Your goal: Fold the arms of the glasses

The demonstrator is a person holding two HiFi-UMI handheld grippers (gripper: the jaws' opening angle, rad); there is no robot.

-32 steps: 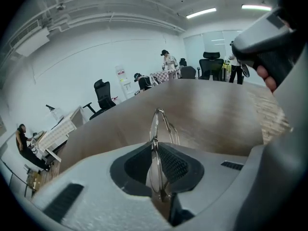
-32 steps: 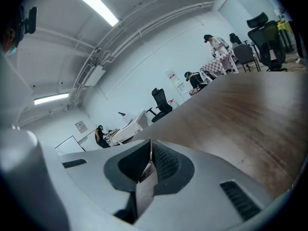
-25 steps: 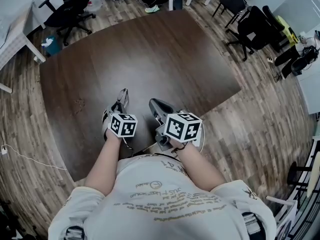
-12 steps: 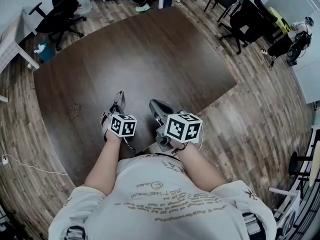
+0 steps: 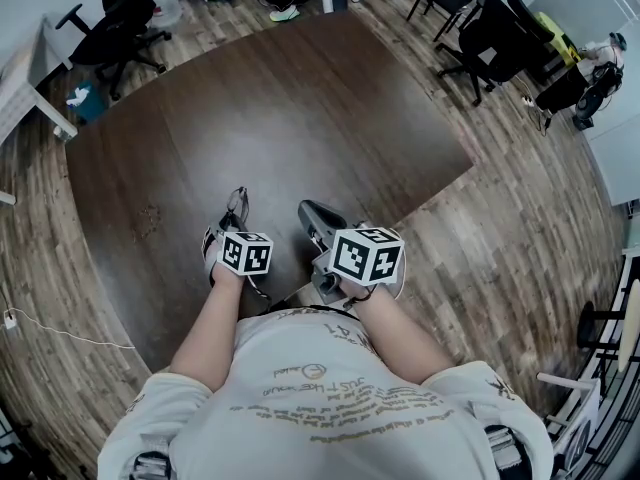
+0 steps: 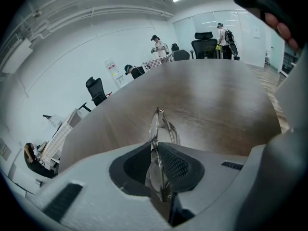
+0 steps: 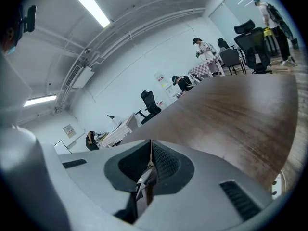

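the glasses (image 6: 160, 129) sit edge-on, pinched in the left claw (image 5: 237, 214) as its jaws begin opening, long axis toward 12 o'clock over the table (image 5: 300, 98); the right claw (image 5: 310, 214), pressed together and empty, sits at their 3 o'clock.

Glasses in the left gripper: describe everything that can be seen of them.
The thin-rimmed glasses with clear lenses show edge-on and upright between the ribbed black pads of the left gripper, whose jaws are opening. The rim looks like thin dark wire. One end sits between the pads; the other juts past the tips over the dark brown wooden table. Whether they touch the table, or how the arms lie, cannot be told.
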